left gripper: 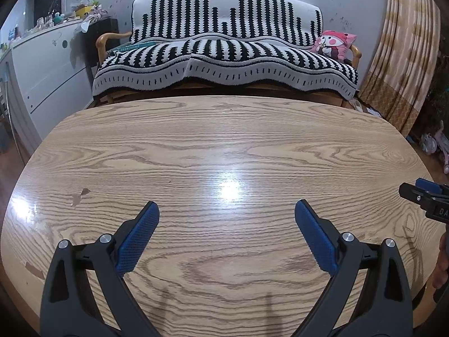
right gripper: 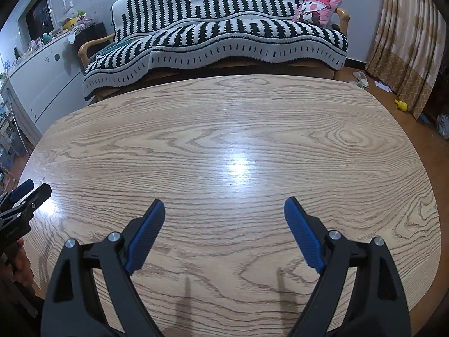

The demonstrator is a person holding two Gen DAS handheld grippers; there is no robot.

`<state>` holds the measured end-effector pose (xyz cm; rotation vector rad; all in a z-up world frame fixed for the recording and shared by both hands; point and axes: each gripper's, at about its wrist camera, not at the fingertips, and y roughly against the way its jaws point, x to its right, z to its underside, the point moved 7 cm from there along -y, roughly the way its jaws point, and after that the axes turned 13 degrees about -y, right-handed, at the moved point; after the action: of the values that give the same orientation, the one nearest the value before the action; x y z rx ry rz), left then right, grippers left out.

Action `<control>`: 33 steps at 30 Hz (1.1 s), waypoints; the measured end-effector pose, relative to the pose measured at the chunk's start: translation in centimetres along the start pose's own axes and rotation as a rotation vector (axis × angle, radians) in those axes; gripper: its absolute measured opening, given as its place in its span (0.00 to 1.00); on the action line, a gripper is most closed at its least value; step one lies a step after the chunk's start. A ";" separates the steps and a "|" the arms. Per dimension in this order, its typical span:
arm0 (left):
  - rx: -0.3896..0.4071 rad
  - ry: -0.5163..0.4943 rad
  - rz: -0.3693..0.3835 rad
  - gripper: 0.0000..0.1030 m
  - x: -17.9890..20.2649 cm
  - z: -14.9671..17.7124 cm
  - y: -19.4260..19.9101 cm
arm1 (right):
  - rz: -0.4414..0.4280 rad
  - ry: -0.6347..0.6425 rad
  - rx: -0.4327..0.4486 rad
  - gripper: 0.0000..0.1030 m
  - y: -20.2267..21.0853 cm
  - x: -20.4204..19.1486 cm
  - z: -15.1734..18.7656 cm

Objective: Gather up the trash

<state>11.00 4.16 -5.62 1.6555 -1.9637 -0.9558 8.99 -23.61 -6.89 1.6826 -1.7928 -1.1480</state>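
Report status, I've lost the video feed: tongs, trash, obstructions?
Left tongs open, empty. Right tongs open, empty. No trash visible on the oval wood-grain table. Nothing in the way.

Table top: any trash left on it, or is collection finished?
Done: the wooden table shows no trash in either wrist view, only scuff marks. In hand: nothing; the left gripper and right gripper are both open and empty above it. Left: nothing visible on the table; no trash container shows.
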 end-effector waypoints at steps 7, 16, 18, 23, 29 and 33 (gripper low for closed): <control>0.000 0.007 -0.002 0.92 -0.2 0.0 -0.1 | 0.001 -0.002 0.002 0.81 0.1 0.1 0.0; -0.001 -0.004 -0.002 0.92 0.2 0.3 -0.2 | 0.001 0.007 0.002 0.81 0.2 -0.1 0.0; -0.004 -0.003 -0.002 0.92 0.2 0.3 -0.3 | 0.002 0.008 0.004 0.82 0.3 -0.1 0.0; -0.006 0.008 0.000 0.92 0.2 0.2 -0.4 | 0.004 0.001 0.006 0.82 0.4 0.0 -0.1; -0.012 -0.006 -0.001 0.92 0.6 0.4 -0.6 | 0.001 0.010 0.012 0.83 0.6 -0.2 -0.2; -0.014 -0.014 -0.003 0.91 0.8 0.5 -0.6 | -0.002 0.006 0.018 0.83 0.8 0.0 -0.3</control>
<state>10.90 3.42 -6.47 1.6486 -1.9599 -0.9828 8.72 -23.75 -6.06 1.6972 -1.8027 -1.1295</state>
